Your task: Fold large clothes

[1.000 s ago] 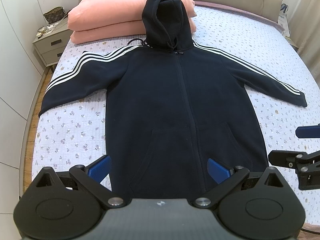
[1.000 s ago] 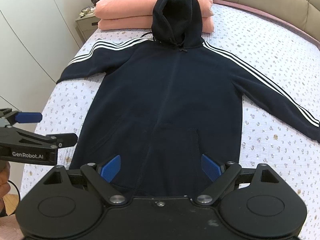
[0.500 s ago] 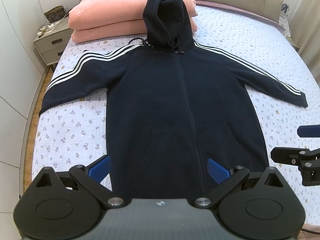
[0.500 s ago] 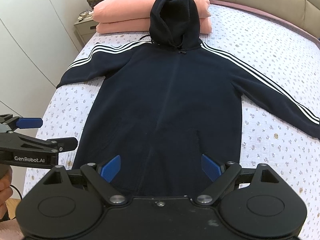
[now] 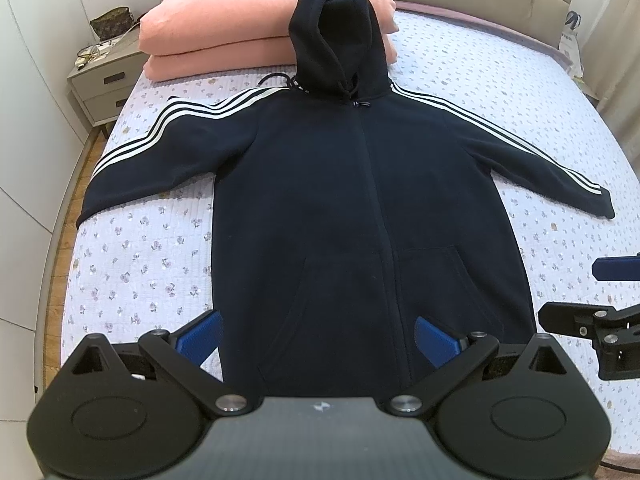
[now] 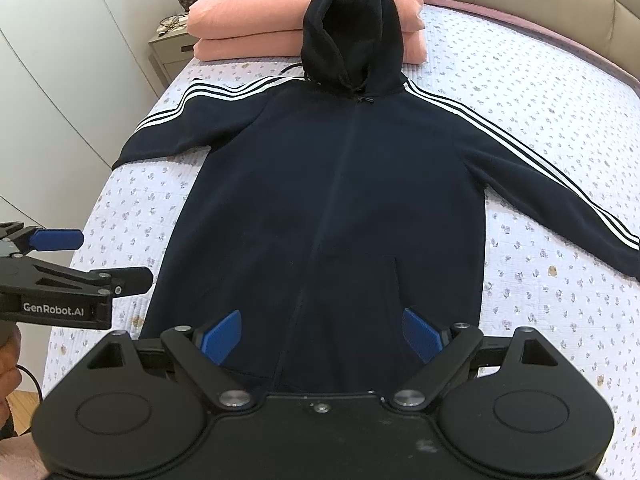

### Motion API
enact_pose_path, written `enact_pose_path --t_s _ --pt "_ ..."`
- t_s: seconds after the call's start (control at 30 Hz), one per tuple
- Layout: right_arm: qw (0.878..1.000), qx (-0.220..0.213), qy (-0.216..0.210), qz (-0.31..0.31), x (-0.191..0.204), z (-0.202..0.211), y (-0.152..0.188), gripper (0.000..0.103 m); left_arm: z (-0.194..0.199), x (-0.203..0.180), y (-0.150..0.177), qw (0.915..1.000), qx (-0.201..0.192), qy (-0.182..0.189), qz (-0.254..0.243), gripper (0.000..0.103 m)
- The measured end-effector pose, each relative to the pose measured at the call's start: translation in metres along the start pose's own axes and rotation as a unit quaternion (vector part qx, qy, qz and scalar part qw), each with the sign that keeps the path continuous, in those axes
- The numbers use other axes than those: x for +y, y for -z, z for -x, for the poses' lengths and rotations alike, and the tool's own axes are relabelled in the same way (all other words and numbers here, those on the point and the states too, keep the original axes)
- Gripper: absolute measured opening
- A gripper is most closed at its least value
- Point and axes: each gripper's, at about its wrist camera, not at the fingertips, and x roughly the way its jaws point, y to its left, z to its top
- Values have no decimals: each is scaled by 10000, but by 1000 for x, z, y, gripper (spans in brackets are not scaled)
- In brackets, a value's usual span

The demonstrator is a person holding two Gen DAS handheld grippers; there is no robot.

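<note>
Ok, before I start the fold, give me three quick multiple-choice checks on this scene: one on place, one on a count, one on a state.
1. Where does the hood lie?
A. on the pink pillows
B. tucked under the body
C. on the nightstand

2. How many white stripes run along each sleeve?
A. one
B. three
C. five

3. How are the left gripper and right gripper?
A. both shut on the hem
B. one open, one shut
C. both open, holding nothing

Answers: 1 A, the hood overlaps the pillow stack; 2 B, three stripes show on the shoulder; 3 C, blue pads stand wide apart over the hoodie.
</note>
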Motion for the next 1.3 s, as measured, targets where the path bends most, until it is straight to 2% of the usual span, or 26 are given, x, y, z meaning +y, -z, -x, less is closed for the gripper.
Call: enact_pose_path --t_s 0.17,0.27,0.33,0.4,0.5,0.53,0.63,0.73,0.83,0.97,1.03,1.2,1.3 --pt "9998 -100 -183 -67 9 -12 -17 103 -18 16 -5 9993 143 221 282 103" --pt "9997 -207 -95 120 26 -33 -40 103 -41 39 -10 9977 254 308 551 103" --pt "9988 -321 -99 347 36 -54 -56 103 -57 59 -14 9958 360 297 790 99" --pt "9985 -228 -290 402 42 -85 -77 103 -76 83 -18 9923 501 309 1092 93" --pt "9968 15 -798 57 40 -141 -111 103 -104 118 -30 9890 512 262 1360 93" --pt "9964 55 -851 -35 41 -158 -120 103 -116 133 -34 9871 472 195 1516 93" --pt "9977 -23 -666 -93 47 -220 -149 103 -146 173 -45 9792 278 94 2009 93" --pt "9980 112 -622 48 57 -272 -167 103 -180 209 -52 9682 146 -221 2486 93" --pt "9974 66 -679 216 66 -303 -177 103 -212 236 -56 9620 -2 -285 2715 90" --pt "9963 23 -592 630 81 -327 -187 103 -244 255 -52 9515 -290 -160 3059 92" --pt "9962 165 -322 795 87 -342 -187 103 -254 261 -49 9488 -573 -49 3107 103" --pt "9977 90 -207 646 88 -353 -184 103 -261 256 -46 9455 -1395 -315 2926 103" --pt "9987 142 -184 458 85 -353 -185 103 -267 258 -56 9487 -1615 -493 2675 103"
